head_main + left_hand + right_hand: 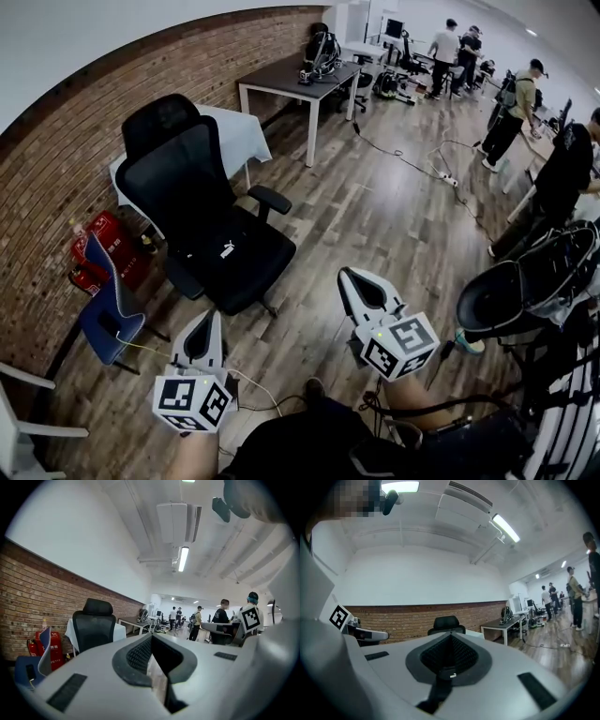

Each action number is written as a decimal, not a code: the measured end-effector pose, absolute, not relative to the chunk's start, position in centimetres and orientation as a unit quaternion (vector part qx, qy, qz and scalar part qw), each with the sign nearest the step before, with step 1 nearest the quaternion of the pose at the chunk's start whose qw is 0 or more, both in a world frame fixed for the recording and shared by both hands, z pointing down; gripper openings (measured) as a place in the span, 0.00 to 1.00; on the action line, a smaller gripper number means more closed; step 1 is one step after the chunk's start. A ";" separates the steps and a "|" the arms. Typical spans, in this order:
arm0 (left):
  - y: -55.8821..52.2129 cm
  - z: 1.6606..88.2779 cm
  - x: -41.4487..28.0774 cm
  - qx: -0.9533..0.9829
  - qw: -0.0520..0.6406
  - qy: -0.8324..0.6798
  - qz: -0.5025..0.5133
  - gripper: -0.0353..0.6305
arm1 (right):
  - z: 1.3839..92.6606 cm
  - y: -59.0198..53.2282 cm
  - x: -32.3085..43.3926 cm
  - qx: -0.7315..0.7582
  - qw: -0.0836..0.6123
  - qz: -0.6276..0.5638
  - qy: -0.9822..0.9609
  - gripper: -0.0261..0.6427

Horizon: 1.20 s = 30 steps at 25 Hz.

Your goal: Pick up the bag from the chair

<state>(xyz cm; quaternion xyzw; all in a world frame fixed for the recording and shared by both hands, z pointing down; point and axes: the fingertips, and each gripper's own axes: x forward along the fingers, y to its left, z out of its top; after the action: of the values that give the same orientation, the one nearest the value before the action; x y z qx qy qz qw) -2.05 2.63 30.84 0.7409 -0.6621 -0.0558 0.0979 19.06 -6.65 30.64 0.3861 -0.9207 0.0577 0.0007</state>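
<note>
A black office chair (184, 184) stands by the brick wall. On its seat lies a black bag (229, 251) with a small white logo, hard to tell apart from the dark seat. My left gripper (214, 315) is shut and empty, low at the front, its tip short of the chair's base. My right gripper (344, 274) is also shut and empty, to the right of the seat and clear of it. In the left gripper view the chair (95, 625) shows beyond the shut gripper (149, 637). A white logo (450, 676) shows through the right gripper's (450, 634) gap.
A blue chair (107, 313) and red fire extinguishers (107, 238) stand left of the office chair. Behind it is a white-covered table (236, 133), and farther back a dark desk (287, 75) with a backpack (323, 52). Another black chair (521, 283) is at the right. Cables (441, 169) cross the wood floor; people stand at the back.
</note>
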 end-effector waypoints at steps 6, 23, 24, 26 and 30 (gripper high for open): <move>-1.1 30.8 0.4 0.719 0.097 -0.686 -0.052 0.07 | 31.2 -11.7 22.1 0.382 -0.015 0.064 -0.922 0.06; -5.9 33.2 1.0 0.694 0.106 -0.712 -0.026 0.07 | 33.1 -18.4 21.2 0.347 0.005 0.083 -0.934 0.06; -6.3 33.5 0.6 0.693 0.109 -0.712 -0.028 0.07 | 33.4 -18.6 20.8 0.346 0.009 0.084 -0.935 0.06; -7.3 34.1 -0.2 0.691 0.113 -0.713 -0.036 0.07 | 34.0 -19.5 20.1 0.344 0.019 0.085 -0.935 0.06; -10.3 34.8 -1.7 0.689 0.119 -0.713 -0.049 0.07 | 35.0 -22.0 18.6 0.348 0.039 0.091 -0.932 0.06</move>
<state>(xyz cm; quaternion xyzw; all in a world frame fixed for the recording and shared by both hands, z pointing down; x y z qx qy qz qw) -1.74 -10.26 34.77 0.6890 -0.7132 -0.0494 0.1189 18.61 -22.02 35.05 0.3475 -0.9325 0.0905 0.0391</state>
